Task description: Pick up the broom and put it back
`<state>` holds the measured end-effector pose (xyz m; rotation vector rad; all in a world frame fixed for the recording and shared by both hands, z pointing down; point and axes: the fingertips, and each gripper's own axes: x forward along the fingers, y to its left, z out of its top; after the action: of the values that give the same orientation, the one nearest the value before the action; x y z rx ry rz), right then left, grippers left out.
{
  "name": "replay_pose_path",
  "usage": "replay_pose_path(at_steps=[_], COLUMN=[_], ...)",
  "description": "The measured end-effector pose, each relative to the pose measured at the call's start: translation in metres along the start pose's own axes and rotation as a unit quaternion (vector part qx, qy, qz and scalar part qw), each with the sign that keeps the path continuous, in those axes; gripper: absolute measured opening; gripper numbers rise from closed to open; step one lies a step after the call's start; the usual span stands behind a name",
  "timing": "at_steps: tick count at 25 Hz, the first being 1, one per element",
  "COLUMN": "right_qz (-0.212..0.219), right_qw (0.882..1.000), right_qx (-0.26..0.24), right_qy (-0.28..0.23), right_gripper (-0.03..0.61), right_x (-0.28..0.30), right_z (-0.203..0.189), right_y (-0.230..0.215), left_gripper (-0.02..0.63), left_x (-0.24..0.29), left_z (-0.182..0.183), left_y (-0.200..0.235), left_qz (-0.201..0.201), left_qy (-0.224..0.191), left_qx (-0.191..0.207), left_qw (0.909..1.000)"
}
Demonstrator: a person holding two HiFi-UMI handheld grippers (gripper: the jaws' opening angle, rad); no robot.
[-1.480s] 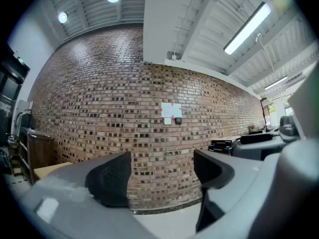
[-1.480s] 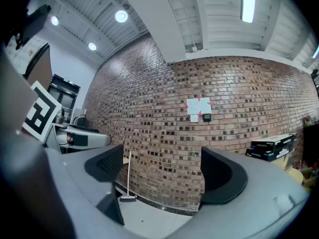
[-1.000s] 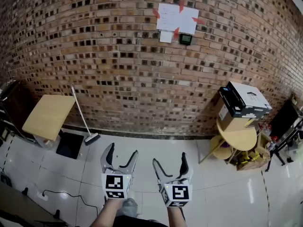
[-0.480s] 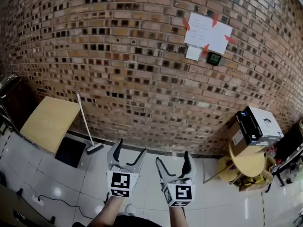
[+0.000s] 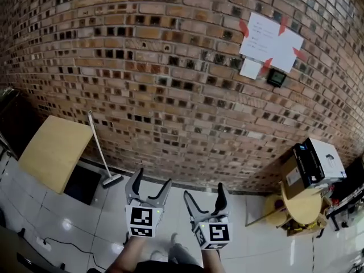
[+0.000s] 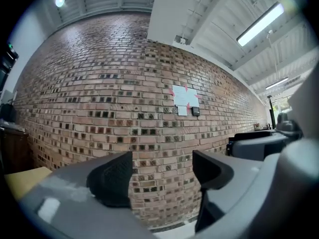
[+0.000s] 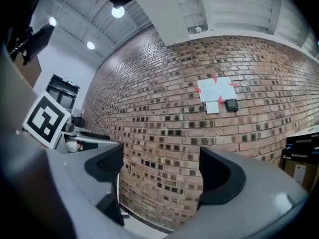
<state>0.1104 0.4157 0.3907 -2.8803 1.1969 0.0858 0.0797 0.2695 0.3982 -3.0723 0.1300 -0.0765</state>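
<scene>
Left hand-held gripper [image 5: 152, 178] was open and empty, right hand-held gripper [image 5: 204, 191] open too, broom [image 5: 100, 151] leaned on brick wall [image 5: 170, 67].

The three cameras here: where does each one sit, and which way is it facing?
Head view: on the person's head, looking forward and down at the brick wall and the broom standing against it; the left gripper, the right gripper and both forearms show.
Left gripper view: on the left gripper, facing the wall and ceiling; only its open jaws show.
Right gripper view: on the right gripper, facing the same wall; its open jaws show.
Shared: all three show the paper notice on the wall.
</scene>
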Motion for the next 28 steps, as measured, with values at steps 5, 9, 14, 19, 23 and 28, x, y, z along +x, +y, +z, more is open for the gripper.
replay_pose_path(at_steps=[5,9,14,19,23,28], right_qz=[0.067,0.156,0.259,0.361,0.435,0.503], right_qw=[0.998,0.988,0.966,0.932,0.899,0.863], right_qx=[0.014,0.017,0.023,0.038,0.048,0.051], right_qy=[0.007,0.004,-0.005,0.004,0.015,0.029], right_gripper=[0.483,0.483,0.484,0.483,0.483,0.483], right_x=[0.079,0.156,0.235,0.282,0.29,0.29], right_z=[-0.015,-0.013,0.0,-0.005,-0.012,-0.022], right_y=[0.009,0.037,0.084,0.147,0.202,0.263], left_gripper=[0.382,0.382,0.382,0.382,0.379,0.379], left_x=[0.034,0.053,0.062,0.033,-0.01,-0.048], left_z=[-0.012,-0.01,0.0,-0.007,-0.015,-0.025], left_y=[0.049,0.106,0.168,0.224,0.255,0.287], left_qz=[0.057,0.134,0.225,0.329,0.405,0.462], left_qy=[0.015,0.019,0.022,0.041,0.053,0.058], left_qx=[0.0,-0.007,-0.011,-0.02,-0.03,-0.044], left_qw=[0.9983,0.9908,0.9741,0.9433,0.9124,0.8841])
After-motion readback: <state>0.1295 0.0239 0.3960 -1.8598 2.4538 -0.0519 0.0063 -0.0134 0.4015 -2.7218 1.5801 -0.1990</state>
